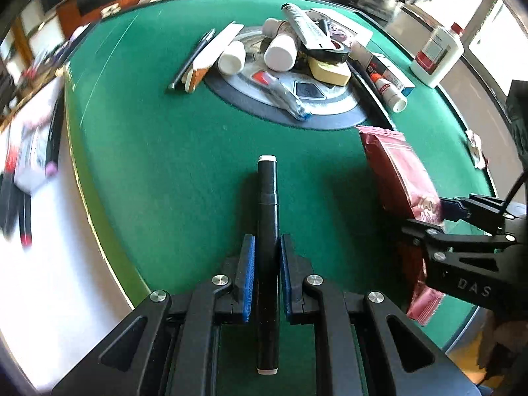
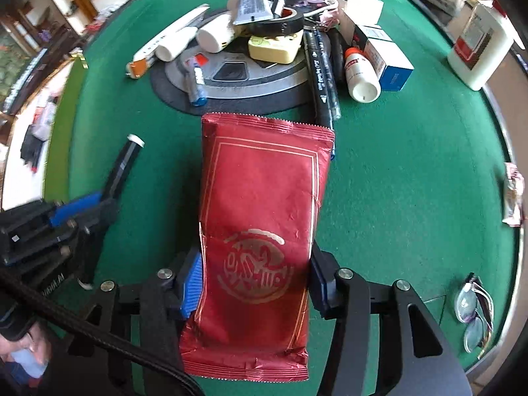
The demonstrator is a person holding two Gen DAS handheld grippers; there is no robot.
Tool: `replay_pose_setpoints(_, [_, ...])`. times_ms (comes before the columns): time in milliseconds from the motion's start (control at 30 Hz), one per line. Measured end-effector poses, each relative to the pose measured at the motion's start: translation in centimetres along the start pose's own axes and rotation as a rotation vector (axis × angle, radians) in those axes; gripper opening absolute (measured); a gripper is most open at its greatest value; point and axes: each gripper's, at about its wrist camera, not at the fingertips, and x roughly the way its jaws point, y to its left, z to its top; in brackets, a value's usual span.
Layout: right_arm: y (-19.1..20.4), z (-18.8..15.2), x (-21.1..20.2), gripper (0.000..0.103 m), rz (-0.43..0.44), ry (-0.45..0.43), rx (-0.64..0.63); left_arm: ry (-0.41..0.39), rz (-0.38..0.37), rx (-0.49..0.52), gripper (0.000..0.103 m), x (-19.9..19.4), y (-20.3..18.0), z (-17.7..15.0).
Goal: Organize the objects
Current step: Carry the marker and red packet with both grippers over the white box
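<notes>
Left claw (image 1: 267, 274) clamped on a black marker (image 1: 267, 217) with white end caps, held over the green bench (image 1: 165, 165). Right claw (image 2: 254, 283) clamped on a red foil packet (image 2: 260, 204), gold border and round gold emblem, crimped ends, above the bench just beside the marker.

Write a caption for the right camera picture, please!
Right gripper clamps a red foil packet above the green table.

Bright daylight floods from windows (image 1: 488, 33) at one to two o'clock, blown out white; my fisheye edges bend and blur at nine o'clock.
</notes>
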Motion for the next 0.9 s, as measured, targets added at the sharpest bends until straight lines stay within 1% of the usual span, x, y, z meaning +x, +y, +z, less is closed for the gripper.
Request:
replay_pose_setpoints(133, [-1.1,-0.7,-0.8,0.051,0.005,-0.010,-0.056,-0.009,0.042,-0.024,0.011,-0.5,-1.2,-0.9])
replay_pose_setpoints(233, [-1.6,-1.3,-1.8,0.051,0.013,-0.036,-0.099,-0.030,0.050,-0.049,0.011,-1.2,-1.9,-1.5])
replay_pose_setpoints(267, [-1.6,-1.6,-2.0,0.051,0.023,-0.041,-0.106,-0.033,0.044,-0.057,0.011,-0.9,-3.3,-1.6])
replay_pose_setpoints(333, [-2.3,-1.9,-2.4,0.051,0.059,-0.048,-0.111,-0.053,0.040,-0.079,0.011,-1.6,-3.3,-1.7])
replay_pose_setpoints(367, [-2.4,-1.8,-2.5,0.051,0.074,-0.051,-0.110,-0.058,0.038,-0.083,0.011,-1.5,-4.0,-1.6])
replay_pose_setpoints(400, [-2.5,-0.9,-2.5,0.051,0.088,-0.054,-0.110,-0.064,0.038,-0.090,0.011,-1.9,-4.0,-1.5])
replay_pose_setpoints(533, [-0.8,0.4,-2.1,0.051,0.130,-0.065,-0.111,-0.079,0.044,-0.113,0.011,-2.2,-4.2,-0.6])
replay_pose_setpoints(633, [0.8,1.5,-1.8,0.051,0.144,-0.076,-0.127,-0.090,0.051,-0.121,0.011,-2.8,-3.9,-0.5])
replay_pose_setpoints(767, [2.6,2.1,-1.6,0.051,0.164,-0.076,-0.149,-0.109,0.056,-0.142,0.011,-4.5,-2.3,-1.3])
replay_pose_setpoints(900, [4.1,2.3,-1.7,0.051,0.178,-0.075,-0.171,-0.142,0.053,-0.187,0.011,-5.9,-0.4,-1.7])
